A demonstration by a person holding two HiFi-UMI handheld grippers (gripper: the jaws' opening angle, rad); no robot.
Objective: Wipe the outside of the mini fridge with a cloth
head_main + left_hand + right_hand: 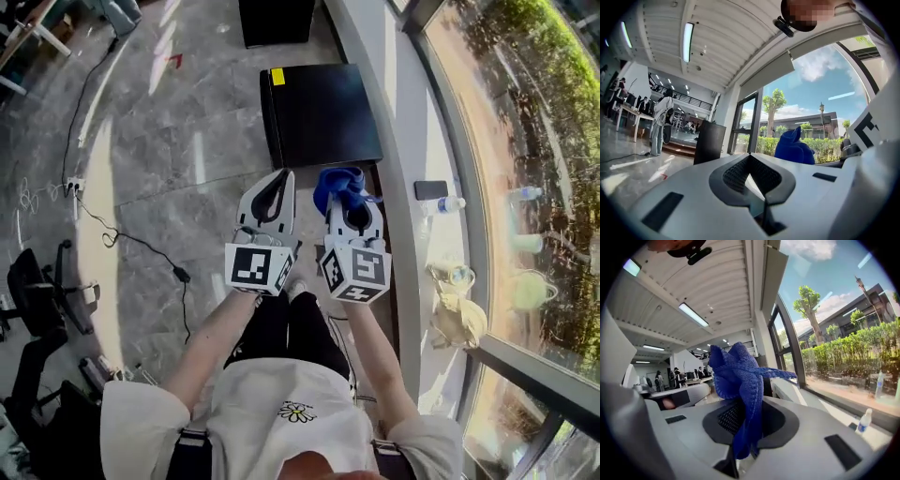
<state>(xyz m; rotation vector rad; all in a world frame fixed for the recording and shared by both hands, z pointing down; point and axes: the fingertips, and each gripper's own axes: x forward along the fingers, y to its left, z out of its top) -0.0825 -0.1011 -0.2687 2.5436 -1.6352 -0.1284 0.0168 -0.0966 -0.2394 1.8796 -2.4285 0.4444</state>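
Mini fridge [323, 117] sits on the floor beside the window ledge [398, 187], just ahead of both tools, with a yellow sticker [277, 76] at 1 top corner. Nothing is touching it.

Right tool [352, 208] is clamped on the blue cloth [339, 186]. The right gripper view shows the fabric pinched between the pads, with the rest bunched up above the tips. Left tool [281, 183] is pressed together with nothing in it.

Both tools are held in the air, side by side, short of the fridge's near edge. The cloth is clear of it.

Progress estimate: the cloth is in hand, so prep is done. No wipe contact is under way. The black finish doesn't show whether any face has been wiped. I'd count the top, front and sides as all left to do, with the top the nearest face to start on.
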